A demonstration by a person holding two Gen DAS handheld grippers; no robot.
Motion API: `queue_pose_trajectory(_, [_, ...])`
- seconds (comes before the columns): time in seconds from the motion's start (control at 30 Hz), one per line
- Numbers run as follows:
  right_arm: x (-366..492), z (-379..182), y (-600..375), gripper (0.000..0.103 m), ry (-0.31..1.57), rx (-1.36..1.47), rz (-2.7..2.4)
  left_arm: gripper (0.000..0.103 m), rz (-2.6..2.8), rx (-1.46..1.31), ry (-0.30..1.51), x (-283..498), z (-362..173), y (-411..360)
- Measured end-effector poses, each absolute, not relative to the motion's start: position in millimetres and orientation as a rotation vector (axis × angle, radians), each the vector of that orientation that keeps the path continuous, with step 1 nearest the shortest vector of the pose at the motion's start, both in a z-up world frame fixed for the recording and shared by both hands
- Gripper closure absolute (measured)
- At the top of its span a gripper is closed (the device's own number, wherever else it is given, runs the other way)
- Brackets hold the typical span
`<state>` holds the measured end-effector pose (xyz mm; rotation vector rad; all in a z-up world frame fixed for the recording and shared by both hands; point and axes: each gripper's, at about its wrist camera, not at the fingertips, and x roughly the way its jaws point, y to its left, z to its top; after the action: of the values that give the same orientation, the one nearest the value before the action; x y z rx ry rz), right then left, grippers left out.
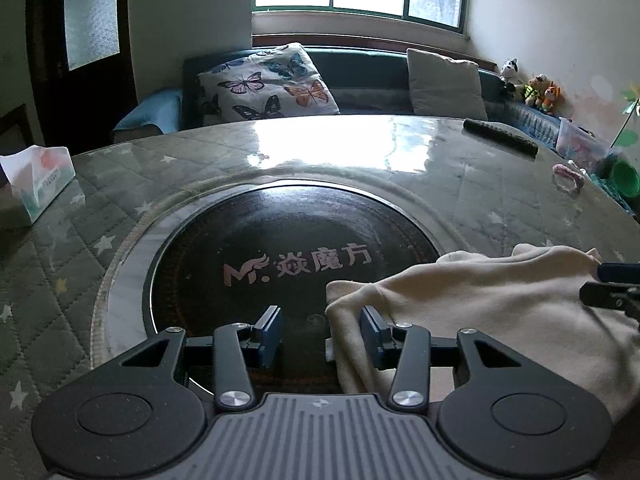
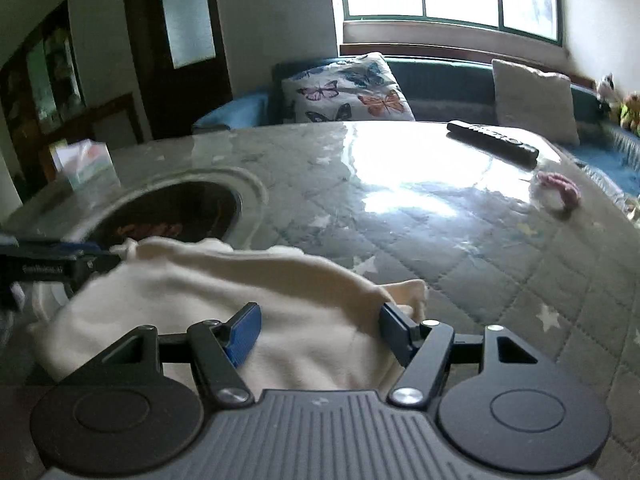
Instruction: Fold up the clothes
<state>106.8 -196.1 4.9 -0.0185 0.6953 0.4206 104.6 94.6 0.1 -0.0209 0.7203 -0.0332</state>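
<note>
Both grippers set at the cloth's edges, fold not yet started.
Left gripper (image 1: 320,334) stands half-wide, empty, cream garment (image 1: 480,312) beside its right pad; right gripper (image 2: 318,330) gapes over the cloth, ungripped. Next: pinch both edges.

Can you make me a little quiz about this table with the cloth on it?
1. True or false: the cream cloth lies partly over the dark round plate.
2. What is printed on the pillow on the sofa? A) stars B) butterflies C) stripes
3. What long black thing lies on the far side of the table?

Key: 1 true. 2 B. 3 the remote control.
</note>
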Motion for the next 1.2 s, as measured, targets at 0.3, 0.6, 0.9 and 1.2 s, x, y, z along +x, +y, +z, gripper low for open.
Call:
queue_pose_trajectory(0.3, [109.3, 6.5, -209.5, 0.036, 0.685, 0.018, 0.437, 0.056, -0.033, -0.017, 0.712, 97.3, 10.3, 91.6])
queue_pose_trajectory(0.6, [110.7, 5.5, -240.4, 0.039, 0.697, 0.068, 0.357, 0.056, -0.084, -0.058, 0.730, 84.7, 9.1, 83.6])
queue_pose_trajectory(0.9, [116.8, -5.9, -241.4, 0.069, 0.724, 0.135, 0.387, 0.061, -0.106, -0.100, 0.752, 82.1, 5.4, 81.4])
queue_pose_trajectory(1.2, [118.3, -7.9, -248.3, 0.080, 0.726, 0.171, 0.367, 0.062, -0.091, -0.148, 0.763, 79.6, 4.7, 84.1])
